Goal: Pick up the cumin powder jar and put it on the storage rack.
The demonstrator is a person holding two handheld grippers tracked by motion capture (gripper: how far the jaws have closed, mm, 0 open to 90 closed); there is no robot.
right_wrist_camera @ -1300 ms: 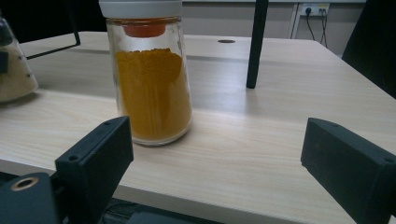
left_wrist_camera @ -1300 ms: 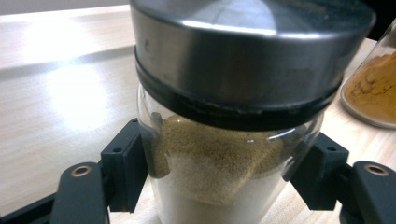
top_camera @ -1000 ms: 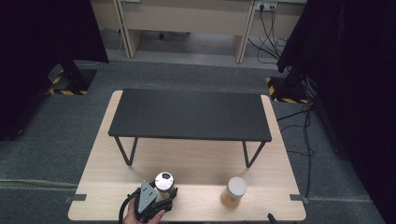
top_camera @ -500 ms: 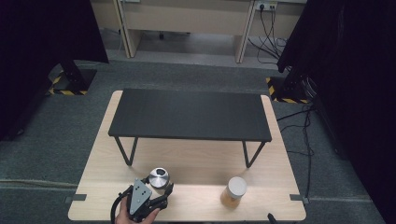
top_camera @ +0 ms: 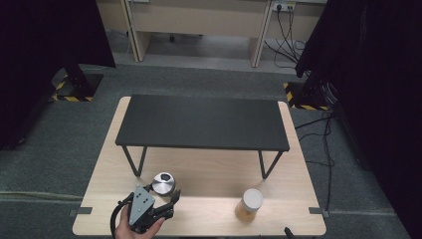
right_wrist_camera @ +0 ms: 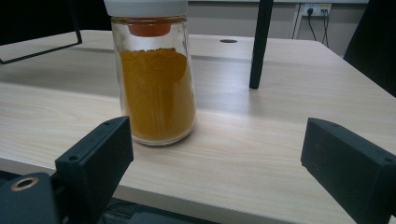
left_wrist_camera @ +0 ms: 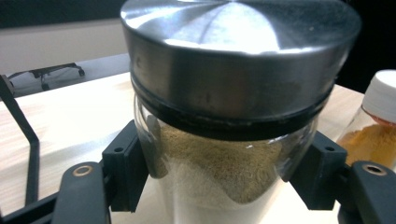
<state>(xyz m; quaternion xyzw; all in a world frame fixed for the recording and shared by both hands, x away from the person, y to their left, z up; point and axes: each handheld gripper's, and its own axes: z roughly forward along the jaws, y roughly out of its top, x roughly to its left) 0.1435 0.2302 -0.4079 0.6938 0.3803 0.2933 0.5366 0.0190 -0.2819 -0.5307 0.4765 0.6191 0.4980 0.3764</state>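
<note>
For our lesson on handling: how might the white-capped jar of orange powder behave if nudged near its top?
The spice jar looks tall on a modest base, so it may tip. Its smooth glass is probably slippery and breakable. Being mostly full, it likely feels fairly heavy.

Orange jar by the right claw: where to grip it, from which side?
Grip the orange jar on its glass body, below the white cap, coming in level from the table's near edge. It stands upright, its walls widen toward the base, and the right claw, jaws wide open, already faces it but sits off to one side.
</note>
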